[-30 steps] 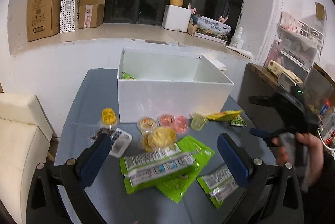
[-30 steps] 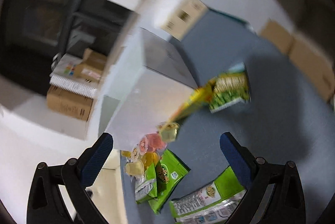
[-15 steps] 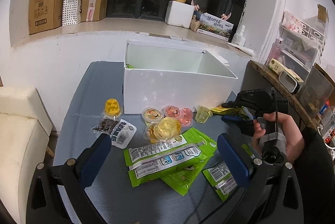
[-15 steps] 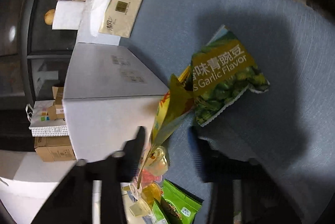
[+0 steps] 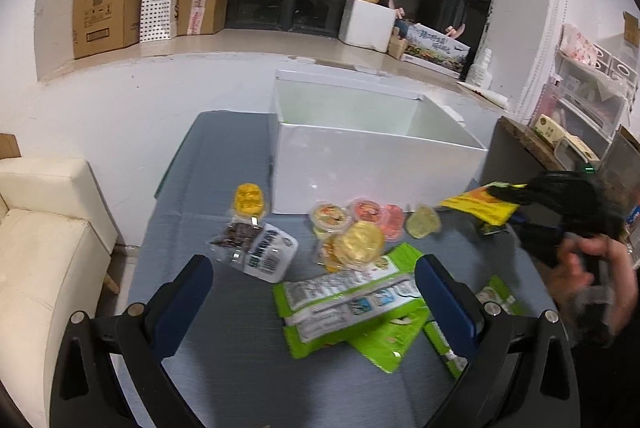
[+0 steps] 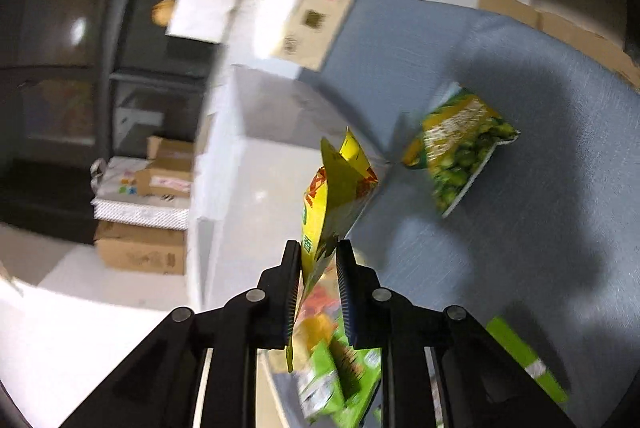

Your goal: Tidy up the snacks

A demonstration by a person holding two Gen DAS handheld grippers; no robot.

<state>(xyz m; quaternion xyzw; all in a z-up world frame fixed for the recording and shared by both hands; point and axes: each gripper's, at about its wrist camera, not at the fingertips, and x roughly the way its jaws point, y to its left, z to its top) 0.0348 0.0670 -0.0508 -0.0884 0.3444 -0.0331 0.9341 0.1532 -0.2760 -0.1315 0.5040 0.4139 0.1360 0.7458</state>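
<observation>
White box (image 5: 376, 168) stands open at the far side of the table (image 5: 224, 368); from the left wrist view only bare inner walls show, its floor is hidden, so contents cannot be told. Jelly cups (image 5: 352, 224) sit in a cluster just before its front wall, one yellow cup (image 5: 250, 198) apart to the left.

Right gripper (image 6: 318, 268): jaws closed nearly together on the yellow packet (image 6: 336, 196), pinched at its lower part, the packet sticking up beyond the fingertips and clear of the table. A pea packet (image 6: 460, 156) lies on the table just beyond it (print too blurred to read).

Left gripper (image 5: 314, 282): jaws wide apart, nothing between them, hovering over the green packets (image 5: 352, 304) piled nearest. A white packet (image 5: 264, 254) lies left of the pile; its label shows dark characters, unreadable.

Yellow packet: one green character near the pads, otherwise red lettering, illegible.
</observation>
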